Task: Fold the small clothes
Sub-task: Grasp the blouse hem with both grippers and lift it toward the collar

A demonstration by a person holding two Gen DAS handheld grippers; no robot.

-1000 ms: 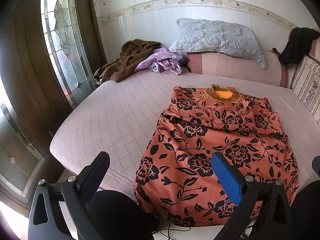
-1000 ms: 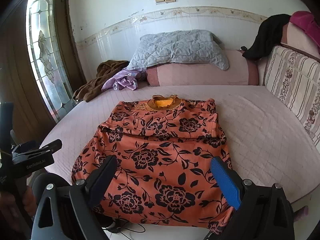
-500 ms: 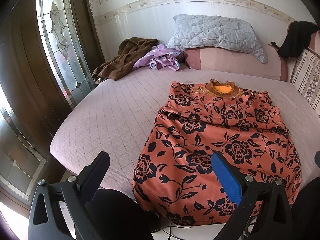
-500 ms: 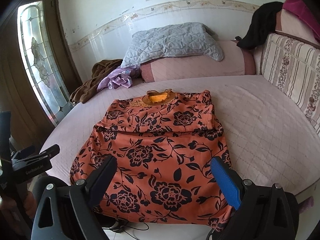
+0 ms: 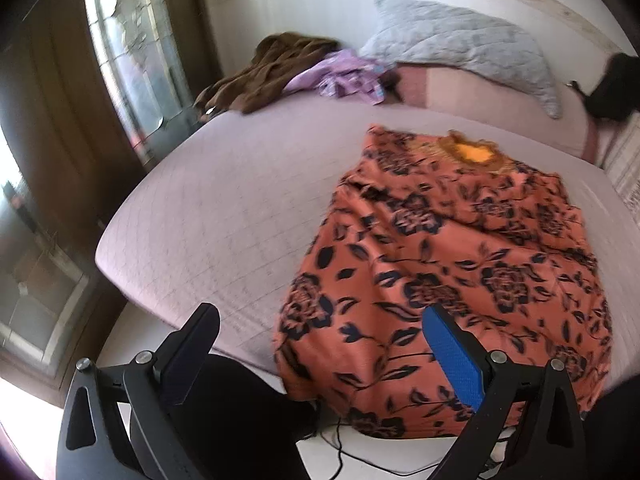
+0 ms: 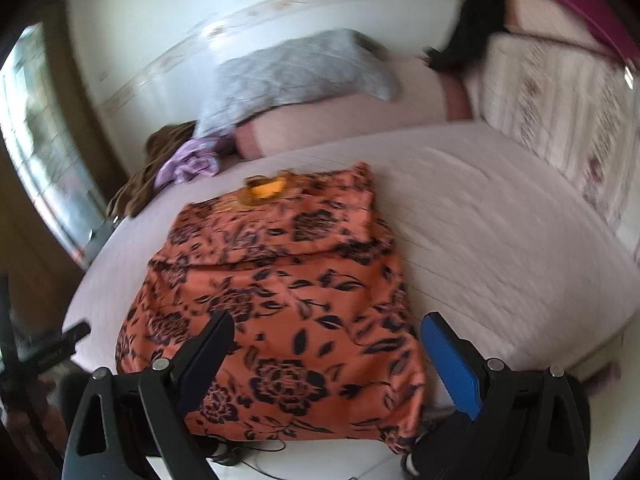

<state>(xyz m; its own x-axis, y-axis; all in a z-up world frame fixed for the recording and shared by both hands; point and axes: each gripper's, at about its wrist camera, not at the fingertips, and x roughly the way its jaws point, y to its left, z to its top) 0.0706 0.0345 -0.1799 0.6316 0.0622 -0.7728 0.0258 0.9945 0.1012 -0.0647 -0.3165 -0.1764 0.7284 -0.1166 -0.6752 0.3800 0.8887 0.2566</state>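
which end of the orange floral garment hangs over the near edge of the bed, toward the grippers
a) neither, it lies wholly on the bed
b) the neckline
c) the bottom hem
c: the orange floral garment drapes its hem over the near edge of the bed, while its yellow-lined neckline lies at the far end, toward the grey pillow.
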